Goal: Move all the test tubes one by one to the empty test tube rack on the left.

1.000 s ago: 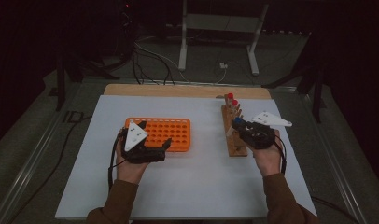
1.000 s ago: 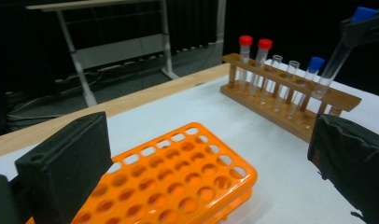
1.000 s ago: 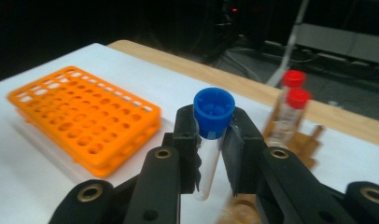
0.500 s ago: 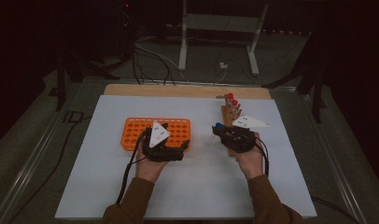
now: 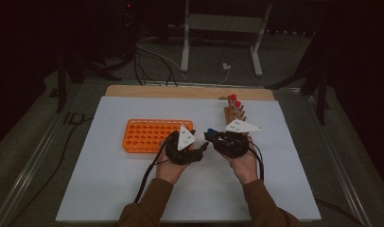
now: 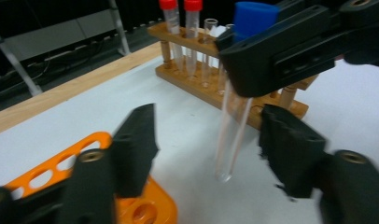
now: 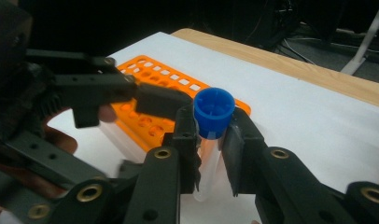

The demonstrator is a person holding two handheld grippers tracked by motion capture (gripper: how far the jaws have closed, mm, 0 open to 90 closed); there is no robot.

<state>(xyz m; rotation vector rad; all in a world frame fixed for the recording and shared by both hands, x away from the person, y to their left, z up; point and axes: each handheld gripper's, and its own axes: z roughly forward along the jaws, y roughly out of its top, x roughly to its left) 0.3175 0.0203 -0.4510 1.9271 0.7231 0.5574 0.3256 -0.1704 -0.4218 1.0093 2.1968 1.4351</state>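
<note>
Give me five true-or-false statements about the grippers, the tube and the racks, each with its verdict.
1. The right gripper is shut on a blue-capped tube. True.
2. The left gripper is shut on that tube. False: it is open, the tube hanging between its jaws.
3. The orange rack is full of tubes. False: its visible holes are empty.
4. The wooden rack holds two red-capped tubes. True.
5. The blue-capped tube lies flat on the table. False: it hangs roughly upright.

Dim, dark surroundings beyond the lit white table (image 5: 133,189); soft blur on near gripper views.
</note>
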